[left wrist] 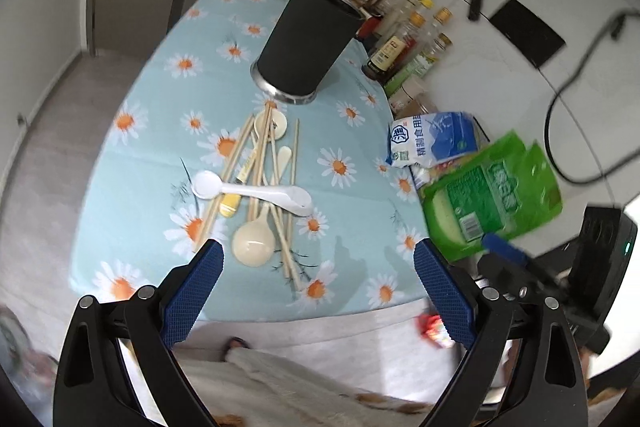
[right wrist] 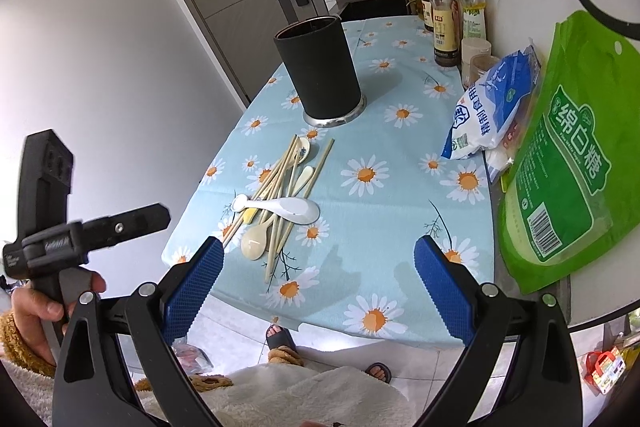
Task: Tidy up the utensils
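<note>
Both hand-held grippers, left [left wrist: 318, 259] and right [right wrist: 318, 257], are spread wide and hold nothing, hovering over the near edge of the bench [right wrist: 400, 211]. Utensil pile sits mid-bench: chopsticks [left wrist: 294, 155], white spoon [left wrist: 248, 191], beige spoon [left wrist: 254, 243]. Black holder [left wrist: 310, 43] stands upright just behind the pile.

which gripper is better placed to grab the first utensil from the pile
Left, probably. The utensil pile sits just ahead of the open left gripper, the cream spoon nearly between its fingers. From the open right gripper, the pile lies off to its left.
</note>
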Tool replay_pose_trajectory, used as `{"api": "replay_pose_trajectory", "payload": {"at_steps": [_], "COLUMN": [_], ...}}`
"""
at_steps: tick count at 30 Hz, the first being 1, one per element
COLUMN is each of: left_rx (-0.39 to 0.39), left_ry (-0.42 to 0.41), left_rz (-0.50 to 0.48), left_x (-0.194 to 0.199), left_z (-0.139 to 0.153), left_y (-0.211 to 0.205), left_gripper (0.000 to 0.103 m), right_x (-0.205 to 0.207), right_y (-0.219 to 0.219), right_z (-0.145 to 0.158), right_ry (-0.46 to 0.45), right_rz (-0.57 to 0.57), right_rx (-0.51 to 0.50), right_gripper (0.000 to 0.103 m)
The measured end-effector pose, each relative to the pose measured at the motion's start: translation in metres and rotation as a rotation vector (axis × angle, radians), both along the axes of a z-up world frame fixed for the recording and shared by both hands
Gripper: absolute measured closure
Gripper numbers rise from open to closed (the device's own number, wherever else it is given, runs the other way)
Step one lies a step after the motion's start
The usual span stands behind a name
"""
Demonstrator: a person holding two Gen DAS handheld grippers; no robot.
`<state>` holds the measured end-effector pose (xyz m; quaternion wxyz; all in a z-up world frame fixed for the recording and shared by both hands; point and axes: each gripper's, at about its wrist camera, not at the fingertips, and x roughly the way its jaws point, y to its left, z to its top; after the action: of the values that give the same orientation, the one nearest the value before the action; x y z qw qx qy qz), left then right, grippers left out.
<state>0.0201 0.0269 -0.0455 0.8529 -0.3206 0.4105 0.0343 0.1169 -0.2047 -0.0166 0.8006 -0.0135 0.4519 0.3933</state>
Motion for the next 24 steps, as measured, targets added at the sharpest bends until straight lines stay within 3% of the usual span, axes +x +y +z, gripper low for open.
{"api": "replay_pose_trajectory", "payload": {"at_steps": [5, 11, 14, 17, 24], "left_rx": [-0.157, -0.329, -0.361, -0.419, -0.517], "left_ry": [-0.010, 0.000, 0.015, 0.023, 0.048], "left_rz": [0.075, 0.164, 0.189, 0.233, 0.321], "left_x": [0.010, 0.028, 0.037, 0.044, 0.056], "left_z": [-0.021, -0.056, -0.071, -0.087, -0.115], "left_y": [0.015, 0.036, 0.041, 0.049, 0.065], "left_gripper": [0.026, 0.028, 0.032, 0.038, 0.038], "right_x": [0.006, 0.017, 0.024, 0.031, 0.042], "right_y": [0.000, 0.003, 0.006, 0.010, 0.022], "right_z": [-0.005, -0.016, -0.025, -0.035, -0.055], "right_ry": [0.020, 0.051, 0.078, 0.108, 0.169], "right_rz": [0.018, 0.048, 0.059, 0.073, 0.108], "right_rx": [0.007, 0.020, 0.011, 0.009, 0.007], "right_gripper": [0.008, 0.008, 0.016, 0.017, 0.025]}}
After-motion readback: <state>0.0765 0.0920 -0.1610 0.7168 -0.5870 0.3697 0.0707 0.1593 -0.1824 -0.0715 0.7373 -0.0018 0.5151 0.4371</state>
